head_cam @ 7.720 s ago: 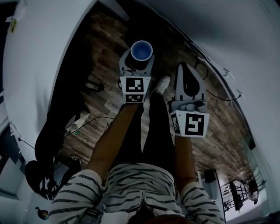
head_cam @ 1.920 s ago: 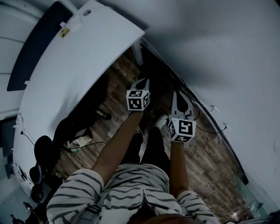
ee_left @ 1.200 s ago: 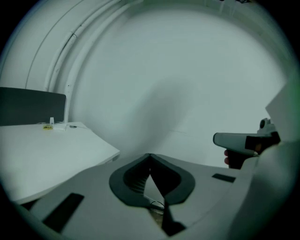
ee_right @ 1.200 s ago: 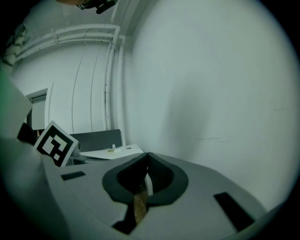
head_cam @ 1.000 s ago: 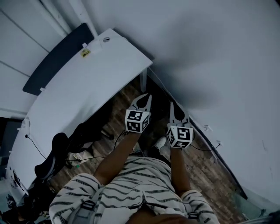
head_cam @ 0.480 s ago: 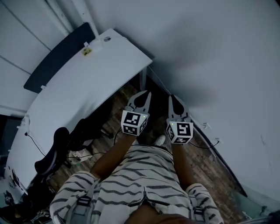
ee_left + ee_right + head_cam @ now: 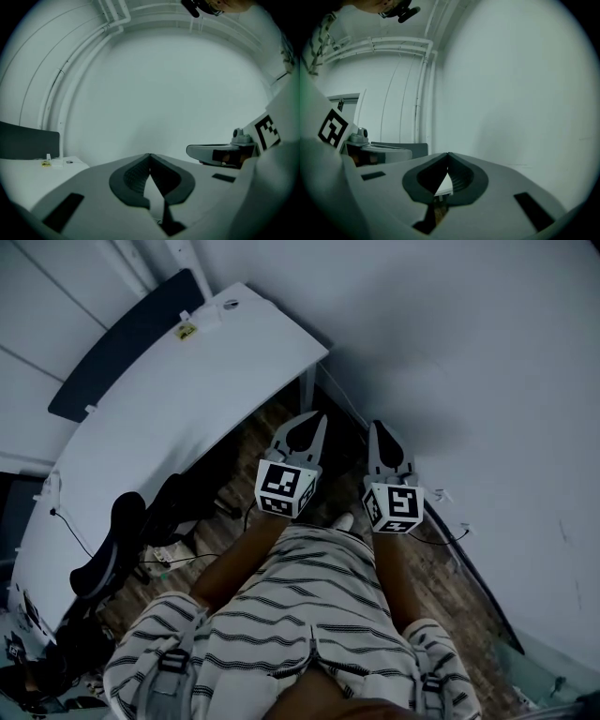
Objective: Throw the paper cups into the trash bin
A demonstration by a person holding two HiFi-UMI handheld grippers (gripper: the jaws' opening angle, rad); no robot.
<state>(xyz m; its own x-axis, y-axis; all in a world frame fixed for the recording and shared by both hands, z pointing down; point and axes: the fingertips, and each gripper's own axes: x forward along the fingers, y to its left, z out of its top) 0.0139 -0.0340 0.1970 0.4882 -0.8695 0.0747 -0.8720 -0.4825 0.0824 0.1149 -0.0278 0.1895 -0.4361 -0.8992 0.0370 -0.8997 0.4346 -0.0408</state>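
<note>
No paper cup and no trash bin show in any view. In the head view my left gripper and my right gripper are held side by side in front of the person, level, pointing at a bare white wall. Both are shut with nothing between their jaws. In the left gripper view the left gripper has its tips touching, and the right gripper's body shows at the right. In the right gripper view the right gripper is likewise shut and faces the wall corner.
A white desk with a dark partition panel stands at the left, its corner close to the left gripper. Under it a black office chair and cables lie on the wooden floor. The wall runs along the right.
Both grippers have risen and now sit higher against the wall; the blue-lined cup the left gripper held in the oldest frame is gone. The view has turned from floor toward desk and wall.
</note>
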